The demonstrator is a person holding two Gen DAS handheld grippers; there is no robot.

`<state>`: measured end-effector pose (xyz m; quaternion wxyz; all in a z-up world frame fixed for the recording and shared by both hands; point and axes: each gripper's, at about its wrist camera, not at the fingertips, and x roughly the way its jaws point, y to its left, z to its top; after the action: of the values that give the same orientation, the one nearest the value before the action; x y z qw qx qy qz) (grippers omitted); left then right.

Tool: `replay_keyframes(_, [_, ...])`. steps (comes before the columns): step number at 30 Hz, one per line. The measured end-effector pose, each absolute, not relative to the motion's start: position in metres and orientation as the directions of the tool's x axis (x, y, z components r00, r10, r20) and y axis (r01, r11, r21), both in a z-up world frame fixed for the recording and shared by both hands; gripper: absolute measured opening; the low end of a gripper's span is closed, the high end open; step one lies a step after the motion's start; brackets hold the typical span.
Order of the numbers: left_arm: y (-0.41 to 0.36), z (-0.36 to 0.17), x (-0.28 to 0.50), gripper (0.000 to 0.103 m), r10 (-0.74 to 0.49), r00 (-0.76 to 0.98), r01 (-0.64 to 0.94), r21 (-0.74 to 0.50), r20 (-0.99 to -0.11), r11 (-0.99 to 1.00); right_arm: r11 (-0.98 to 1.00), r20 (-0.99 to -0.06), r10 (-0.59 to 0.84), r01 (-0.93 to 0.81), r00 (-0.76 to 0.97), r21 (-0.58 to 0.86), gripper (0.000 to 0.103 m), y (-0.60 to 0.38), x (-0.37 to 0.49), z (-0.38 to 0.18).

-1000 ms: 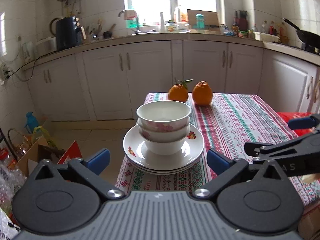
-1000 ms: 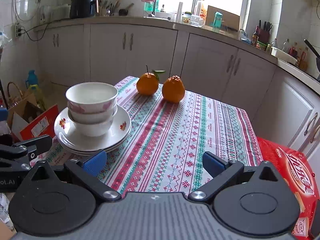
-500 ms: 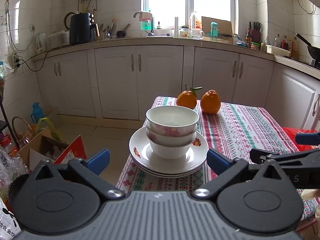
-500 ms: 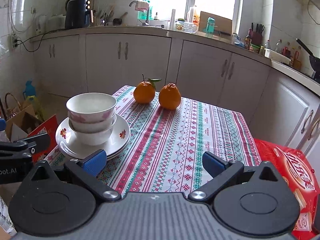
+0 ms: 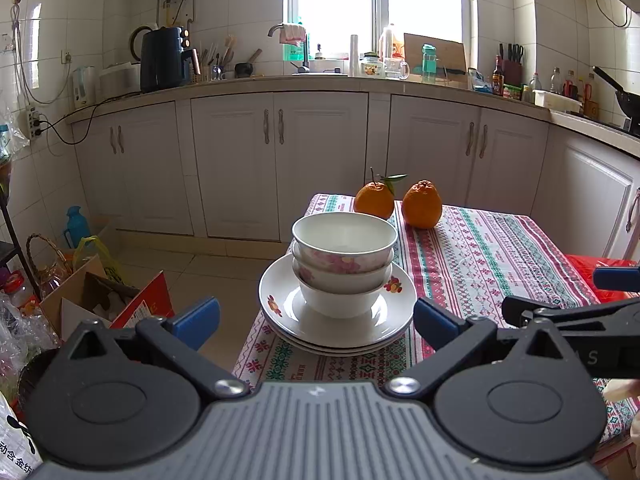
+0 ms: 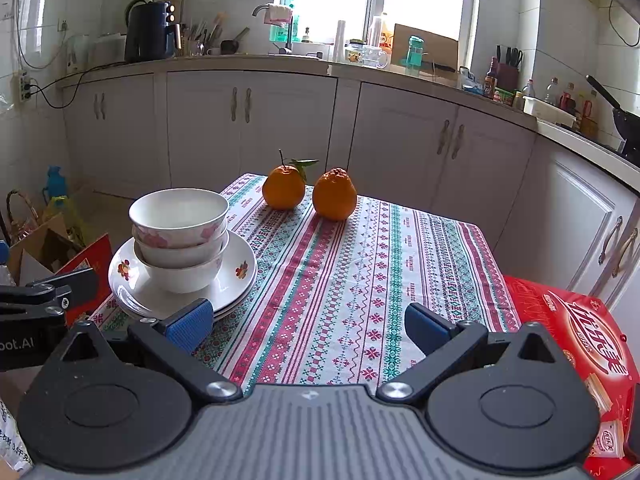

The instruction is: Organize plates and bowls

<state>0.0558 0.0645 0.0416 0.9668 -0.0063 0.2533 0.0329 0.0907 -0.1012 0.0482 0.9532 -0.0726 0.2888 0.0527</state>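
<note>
While level, left gripper (image 5: 316, 322) faces stacked bowls (image 5: 343, 256), fingers (image 5: 196, 320) spread

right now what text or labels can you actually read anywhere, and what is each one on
"oot.AI": cut off at the frame edge, on the side of the left gripper seen from the right wrist view.
"S": a lone letter on the right gripper seen from the left wrist view.
Red box beside the table: large white Chinese script, too stylised to read.
White bag: Chinese characters, cropped, unreadable.
Counter bottles and jars: labels too small.
</note>
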Motion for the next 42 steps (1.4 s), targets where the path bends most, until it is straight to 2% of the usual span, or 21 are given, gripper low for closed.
replay_keyframes(42, [0.0616, 0.0447, 0.0531, 0.102, 0.062, 0.867, -0.070, 0.003, -0.495, 0.998, 0.985, -0.533, 0.032, -0.116, 0.845, -0.125, 0.103, -0.1032, 0.0868, 0.0542])
